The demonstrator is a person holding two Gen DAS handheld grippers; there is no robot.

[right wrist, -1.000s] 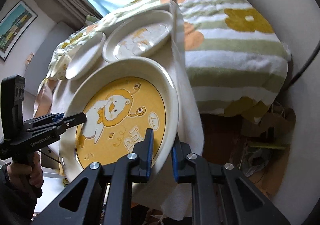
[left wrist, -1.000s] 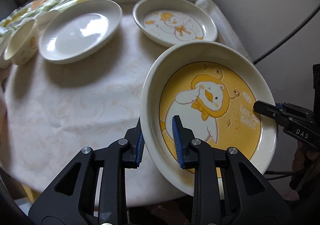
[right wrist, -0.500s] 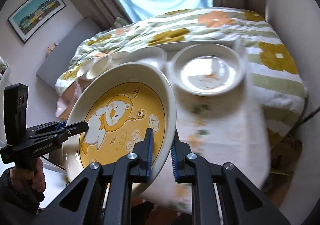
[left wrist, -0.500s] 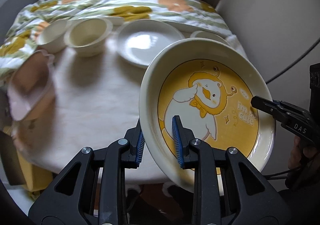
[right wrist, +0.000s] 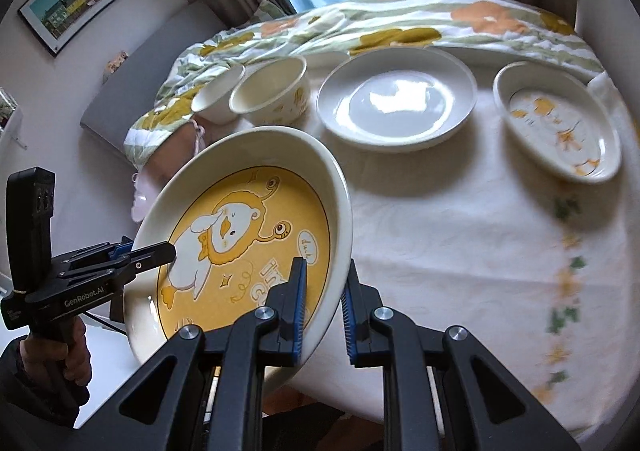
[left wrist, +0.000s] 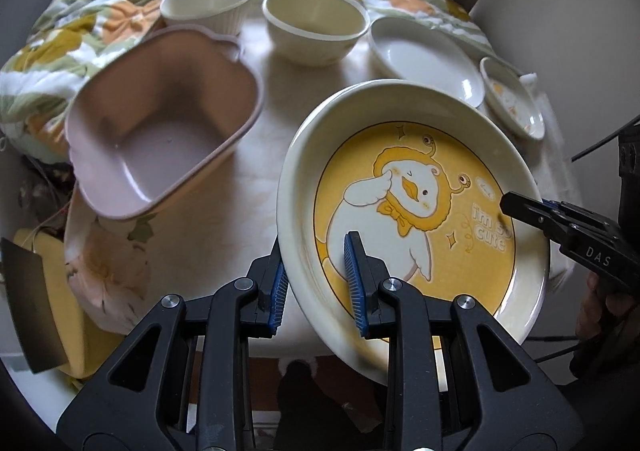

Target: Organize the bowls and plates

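Note:
A large yellow duck plate (left wrist: 412, 207) (right wrist: 244, 247) is held tilted in the air above the table's near edge. My left gripper (left wrist: 318, 287) is shut on its near left rim. My right gripper (right wrist: 323, 307) is shut on its opposite rim and shows in the left wrist view (left wrist: 516, 207). On the table stand a plain white plate (left wrist: 424, 59) (right wrist: 398, 99), a small duck plate (left wrist: 514, 103) (right wrist: 558, 127), a cream bowl (left wrist: 316, 25) (right wrist: 272, 95) and a ribbed cup-like bowl (left wrist: 206, 7) (right wrist: 218, 95).
A pink bear-shaped tub (left wrist: 160, 123) sits at the table's left. The table has a white cloth (right wrist: 460, 235). A flowered blanket (right wrist: 400, 23) lies behind it. A wall and cable are at the right.
Both grippers swung left with the yellow plate still held. The pink tub and bowls came into the left view; the white plates shifted right.

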